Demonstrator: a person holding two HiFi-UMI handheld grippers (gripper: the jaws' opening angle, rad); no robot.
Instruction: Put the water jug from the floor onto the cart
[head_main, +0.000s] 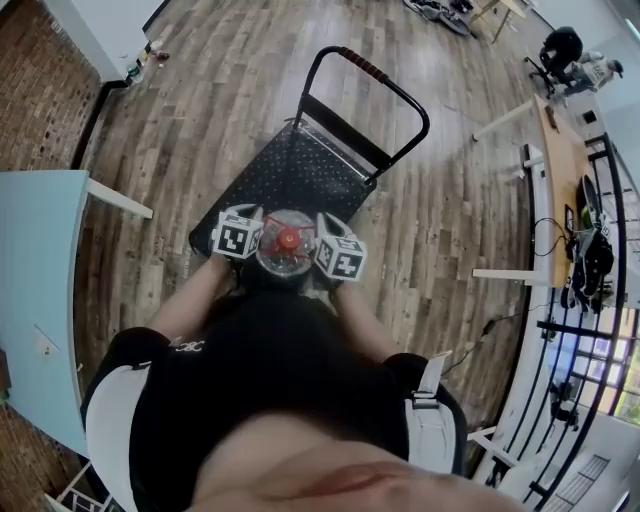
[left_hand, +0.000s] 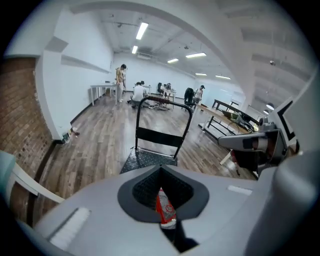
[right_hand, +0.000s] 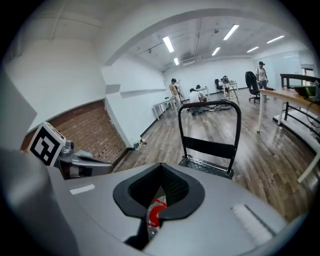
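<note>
Head view: we hold the water jug (head_main: 288, 243), red cap (head_main: 289, 238) up, between the left gripper (head_main: 245, 240) and the right gripper (head_main: 335, 255), one on each side and close against it. Their marker cubes flank the cap. The jug sits right in front of our body and covers the near edge of the cart (head_main: 290, 175). From above we cannot tell how high it is, or whether it rests on the platform.

Left gripper view: jaws of the left gripper (left_hand: 161, 175) are together. Only the dark notch at the tips is left between them, and a sliver of the jug's red-and-white label (left_hand: 165, 210) shows through it.

Right gripper view: right gripper (right_hand: 161, 172) likewise closed, nothing pinched between the pads. A red and clear strip of the jug (right_hand: 156, 214) shows in the notch.

The cart's black platform is bare. Its upright handle (head_main: 370, 75) is on the far side, on the wood floor (head_main: 200, 100). A pale blue table (head_main: 35, 280) stands at left and a wooden desk (head_main: 560, 160) at right.
</note>
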